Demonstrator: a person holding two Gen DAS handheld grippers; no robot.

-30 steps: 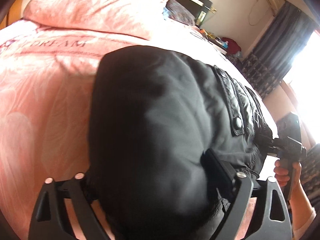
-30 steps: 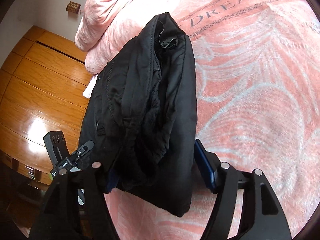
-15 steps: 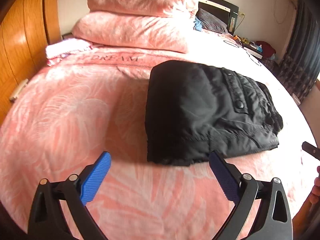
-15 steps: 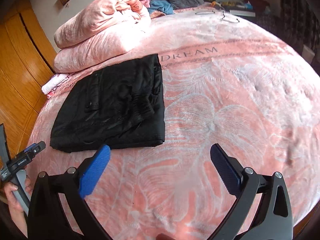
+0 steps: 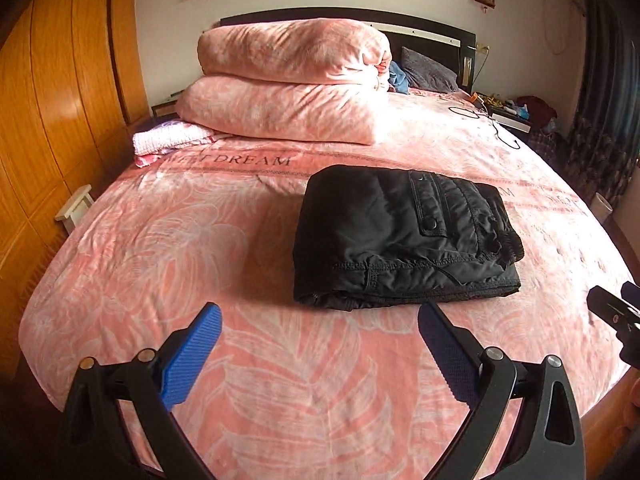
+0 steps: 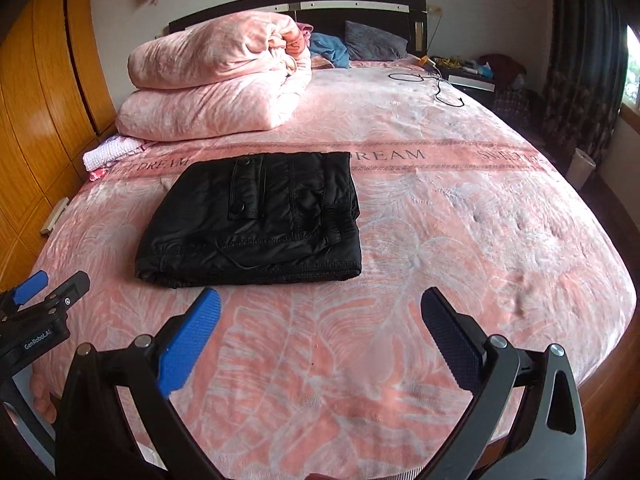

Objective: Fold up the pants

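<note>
The black pants lie folded into a compact rectangle on the pink bed, flap pocket facing up. They also show in the right wrist view. My left gripper is open and empty, pulled back toward the foot of the bed, short of the pants' near edge. My right gripper is open and empty, also back from the pants, which lie ahead and to its left. The left gripper shows at the left edge of the right wrist view.
A folded pink duvet is stacked near the headboard. A small pink-white cloth lies at the bed's left edge. A wooden wardrobe stands on the left. A black cable lies far right on the bed; dark curtains hang at the right.
Both grippers held the pants a second ago, then let go and opened. They have drawn back toward the foot of the bed, leaving the folded pants lying flat.
</note>
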